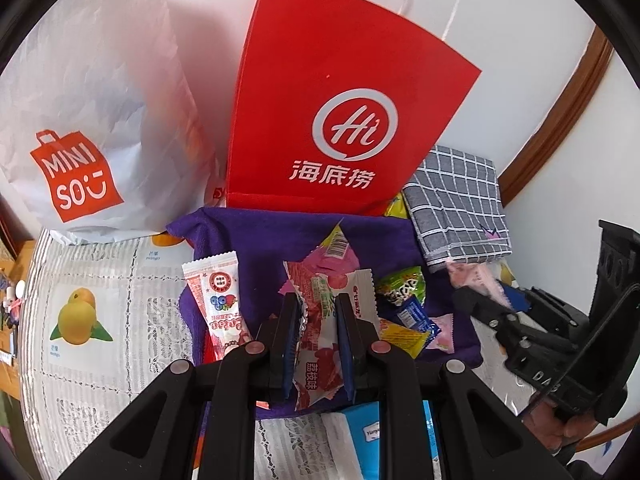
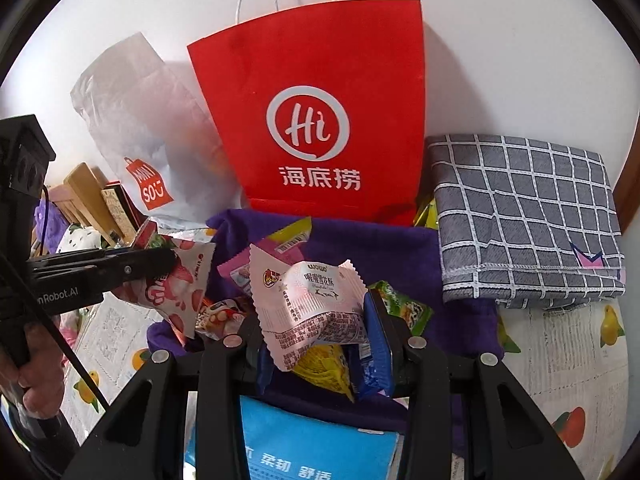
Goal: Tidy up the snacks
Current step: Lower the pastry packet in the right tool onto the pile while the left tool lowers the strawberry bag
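Observation:
My left gripper (image 1: 316, 308) is shut on a red, pink and white snack packet (image 1: 320, 352), held over a purple cloth (image 1: 260, 240) strewn with several snacks. The right wrist view shows that gripper (image 2: 160, 260) at the left with the same packet (image 2: 176, 292). My right gripper (image 2: 316, 320) is shut on a pale pink and white packet (image 2: 312, 304); in the left wrist view it (image 1: 480, 304) sits at the right edge. A long red and white strip packet (image 1: 216, 304) and a green packet (image 1: 400, 284) lie on the cloth. A red paper bag (image 1: 340, 100) stands upright just behind.
A white Miniso bag (image 1: 80, 120) stands left of the red bag (image 2: 320, 100). A folded grey checked cloth (image 2: 520, 220) lies at the right. A blue tissue pack (image 2: 320, 440) sits under the grippers. The tablecloth (image 1: 92, 320) has fruit prints. Boxes (image 2: 88, 196) clutter the far left.

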Tool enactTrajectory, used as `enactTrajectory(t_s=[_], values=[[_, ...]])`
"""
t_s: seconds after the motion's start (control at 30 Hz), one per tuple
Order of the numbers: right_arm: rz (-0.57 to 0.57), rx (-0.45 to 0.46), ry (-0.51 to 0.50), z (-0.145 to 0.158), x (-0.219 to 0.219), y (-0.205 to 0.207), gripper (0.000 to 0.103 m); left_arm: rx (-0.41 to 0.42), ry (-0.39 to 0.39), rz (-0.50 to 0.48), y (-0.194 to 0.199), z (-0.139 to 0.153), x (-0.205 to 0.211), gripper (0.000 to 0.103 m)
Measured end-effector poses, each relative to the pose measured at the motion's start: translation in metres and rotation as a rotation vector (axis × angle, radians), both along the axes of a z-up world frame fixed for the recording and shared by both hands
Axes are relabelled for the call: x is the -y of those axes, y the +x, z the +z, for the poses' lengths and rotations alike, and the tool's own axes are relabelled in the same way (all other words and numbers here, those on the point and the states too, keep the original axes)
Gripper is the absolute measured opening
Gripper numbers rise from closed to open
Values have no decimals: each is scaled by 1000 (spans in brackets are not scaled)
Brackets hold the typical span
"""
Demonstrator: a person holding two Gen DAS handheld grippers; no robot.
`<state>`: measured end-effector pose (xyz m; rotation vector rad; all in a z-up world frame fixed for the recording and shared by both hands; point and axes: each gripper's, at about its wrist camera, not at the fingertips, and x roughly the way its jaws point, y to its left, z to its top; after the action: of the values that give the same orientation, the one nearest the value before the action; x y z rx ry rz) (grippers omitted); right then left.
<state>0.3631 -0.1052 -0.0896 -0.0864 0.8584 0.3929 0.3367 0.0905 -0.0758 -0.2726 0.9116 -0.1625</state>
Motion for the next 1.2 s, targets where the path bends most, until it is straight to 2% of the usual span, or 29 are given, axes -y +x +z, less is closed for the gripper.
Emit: enactTrajectory(t_s=[0.43,0.8,1.07,1.2], values=[[-60,-14,-9,2,26,15,40,-16,-2,9,3,-6,-3,18],[-56,-42,-28,-9,23,21,40,-29,-14,16,6,-10,-5,18],[-26,-86,-52,-26,10,23,40,-29,-16,16,6,-10,-6,18],[-16,-136,-74,-42,6,29,40,-29,-16,18,6,-9,-6,18]])
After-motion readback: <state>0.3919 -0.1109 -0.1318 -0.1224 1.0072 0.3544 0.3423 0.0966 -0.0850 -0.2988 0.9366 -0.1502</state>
